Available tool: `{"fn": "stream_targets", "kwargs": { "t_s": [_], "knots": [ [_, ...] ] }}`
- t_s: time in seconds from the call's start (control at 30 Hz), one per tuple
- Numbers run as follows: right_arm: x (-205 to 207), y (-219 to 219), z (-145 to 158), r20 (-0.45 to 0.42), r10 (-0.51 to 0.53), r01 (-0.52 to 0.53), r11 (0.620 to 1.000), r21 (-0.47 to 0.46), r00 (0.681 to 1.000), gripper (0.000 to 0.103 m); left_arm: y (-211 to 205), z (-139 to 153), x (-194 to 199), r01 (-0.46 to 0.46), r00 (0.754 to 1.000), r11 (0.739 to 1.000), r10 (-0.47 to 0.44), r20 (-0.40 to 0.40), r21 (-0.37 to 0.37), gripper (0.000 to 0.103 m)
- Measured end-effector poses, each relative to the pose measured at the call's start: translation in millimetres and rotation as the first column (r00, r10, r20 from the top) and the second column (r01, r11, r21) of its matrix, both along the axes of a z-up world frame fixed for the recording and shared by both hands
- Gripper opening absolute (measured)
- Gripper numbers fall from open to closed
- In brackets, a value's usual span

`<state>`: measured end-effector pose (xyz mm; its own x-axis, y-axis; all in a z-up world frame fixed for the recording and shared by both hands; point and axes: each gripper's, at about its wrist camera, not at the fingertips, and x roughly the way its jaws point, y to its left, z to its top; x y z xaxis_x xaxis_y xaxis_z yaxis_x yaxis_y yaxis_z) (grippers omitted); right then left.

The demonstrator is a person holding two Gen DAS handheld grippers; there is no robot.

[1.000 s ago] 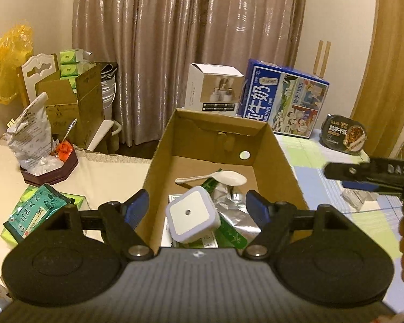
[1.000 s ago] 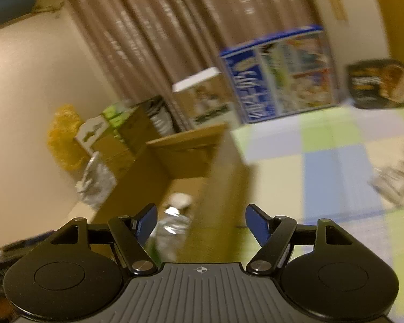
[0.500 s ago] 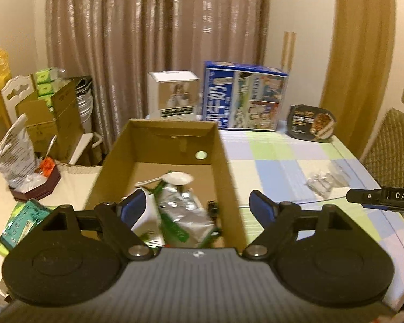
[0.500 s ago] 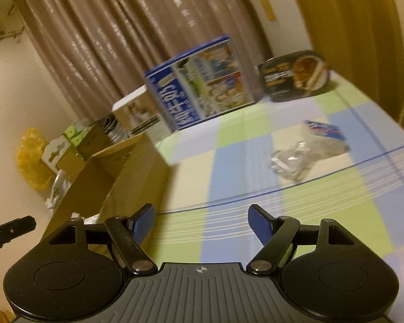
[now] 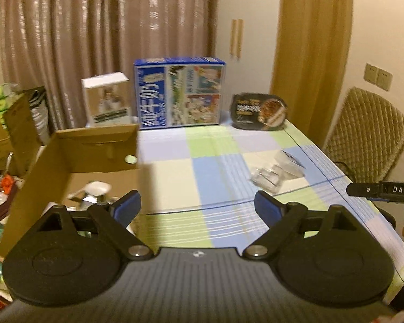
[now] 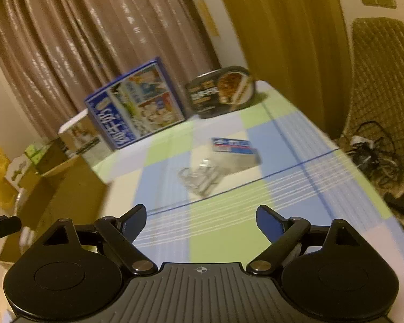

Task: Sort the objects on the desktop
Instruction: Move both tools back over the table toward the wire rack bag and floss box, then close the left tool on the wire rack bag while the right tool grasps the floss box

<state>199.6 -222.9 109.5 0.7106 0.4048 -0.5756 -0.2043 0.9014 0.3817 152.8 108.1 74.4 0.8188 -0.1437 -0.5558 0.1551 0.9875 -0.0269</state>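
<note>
Both grippers empty, jaws spread: left gripper (image 5: 198,206), right gripper (image 6: 200,216) above checked surface (image 5: 218,185). Clear plastic packet (image 6: 218,164) lies mid-surface, toward right edge. Cardboard box (image 5: 67,161) at left edge holds white spoon (image 5: 94,189).

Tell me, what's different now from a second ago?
The left gripper let go of a white square gadget into the cardboard box, then swung right, out over the checked tablecloth. The right gripper also swung right and now faces the clear plastic packet. Both are open and empty. The box, the spoon inside it, the blue carton and the black food tray haven't moved.
</note>
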Motion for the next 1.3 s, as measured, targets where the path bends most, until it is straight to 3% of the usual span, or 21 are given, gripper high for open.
{"fn": "stream_targets", "kwargs": {
  "t_s": [0.3,0.5,0.7,0.93,1.17,1.3],
  "knots": [
    [45,-10,-10,0.028,0.037,-0.035,0.996,-0.084,0.999,0.089,-52,-37,47,0.099,0.994,0.995,-0.097,-0.052,0.032,0.090],
    [80,-3,-22,0.056,0.152,-0.138,0.970,-0.203,0.987,0.089,-86,-63,81,0.183,0.981,0.981,-0.178,-0.072,0.063,0.091],
    [115,2,-45,0.030,0.277,-0.258,0.925,-0.278,0.961,0.089,-119,-88,118,0.301,0.952,0.949,-0.294,-0.085,0.090,0.092],
    [165,2,-63,-0.037,0.279,-0.281,0.952,-0.123,0.960,0.090,-146,-117,166,0.365,0.928,0.921,-0.350,-0.125,0.136,0.092],
    [203,13,-73,-0.060,0.250,-0.256,0.961,-0.107,0.966,0.094,-161,-134,204,0.405,0.910,0.904,-0.384,-0.153,0.135,0.092],
    [216,15,-79,-0.073,0.226,-0.231,0.971,-0.068,0.971,0.101,-167,-143,221,0.425,0.901,0.895,-0.406,-0.154,0.131,0.092]
  ]
}}
